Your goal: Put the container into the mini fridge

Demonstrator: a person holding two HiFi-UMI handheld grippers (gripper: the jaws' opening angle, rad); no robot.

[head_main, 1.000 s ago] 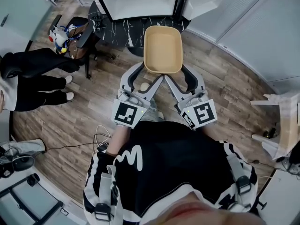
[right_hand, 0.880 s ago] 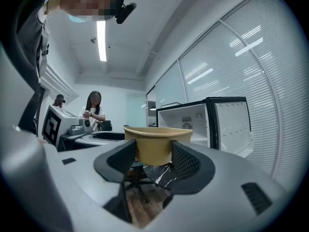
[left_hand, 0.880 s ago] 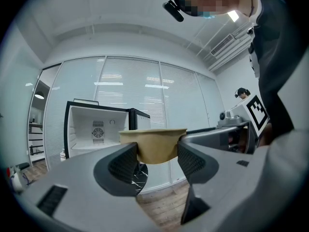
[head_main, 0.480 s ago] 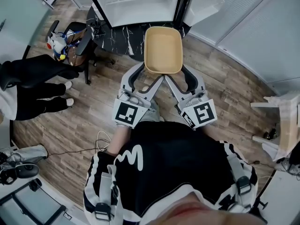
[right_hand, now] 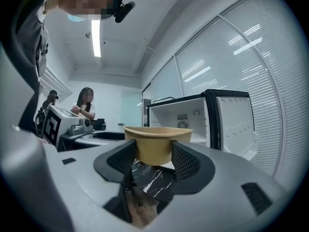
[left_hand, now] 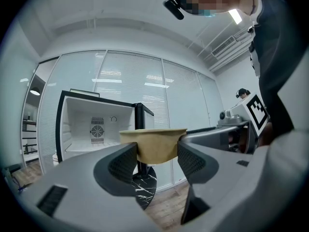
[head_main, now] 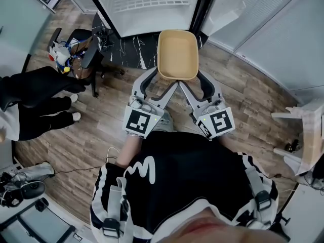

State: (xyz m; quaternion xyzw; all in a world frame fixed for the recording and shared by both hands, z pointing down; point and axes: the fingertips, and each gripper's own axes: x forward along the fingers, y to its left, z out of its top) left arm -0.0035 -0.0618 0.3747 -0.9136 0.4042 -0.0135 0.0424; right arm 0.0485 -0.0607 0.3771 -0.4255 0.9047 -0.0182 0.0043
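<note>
Container (head_main: 177, 54) hangs above wood floor (head_main: 248, 97) near mini fridge (head_main: 152, 6).

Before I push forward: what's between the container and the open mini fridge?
Head view: only a black marbled slab on the floor before the mini fridge; nothing stands between it and the container.

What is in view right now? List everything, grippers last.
container: one, tan, empty, held in the air before the fridge
mini fridge: one, white inside, black frame, door open, straight ahead
mat: one, black with white veins, on the floor by the fridge
chair: one, black, left of the mat, clutter on it
bystander: one, in black, far left
floor: wood planks, brown
left gripper: one, grey, shut on the container
right gripper: one, grey, shut on the container
</note>
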